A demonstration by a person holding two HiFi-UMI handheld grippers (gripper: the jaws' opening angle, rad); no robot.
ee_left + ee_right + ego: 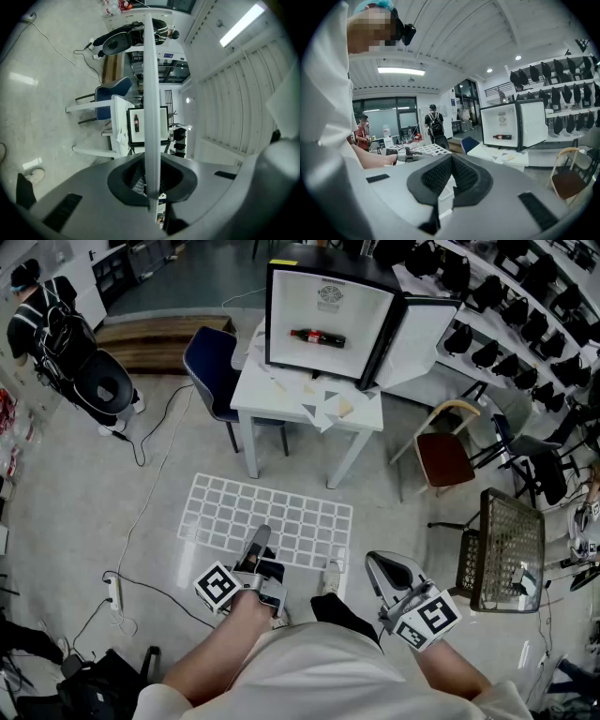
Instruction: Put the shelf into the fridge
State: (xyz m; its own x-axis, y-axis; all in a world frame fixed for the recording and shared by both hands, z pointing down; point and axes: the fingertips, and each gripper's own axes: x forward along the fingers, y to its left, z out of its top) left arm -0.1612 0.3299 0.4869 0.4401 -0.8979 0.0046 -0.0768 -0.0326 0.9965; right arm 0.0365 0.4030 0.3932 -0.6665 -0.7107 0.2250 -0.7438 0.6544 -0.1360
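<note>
Grey lab floor (178, 456). An open white mini fridge (328, 306) sits on a white table (267, 399) dead ahead. Left gripper (258, 547) is clamped on the near edge of the white wire-grid shelf (272, 517), whose long axis runs crosswise to the fridge. Right gripper (386, 568) is closed and empty, off the near-right corner.

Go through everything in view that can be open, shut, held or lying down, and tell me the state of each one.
fridge: on the white table, door open.
bottle: lying on its side inside the fridge.
shelf: outside the fridge, gripped at one edge.
left gripper: shut on the shelf.
right gripper: jaws together, nothing between them.
</note>
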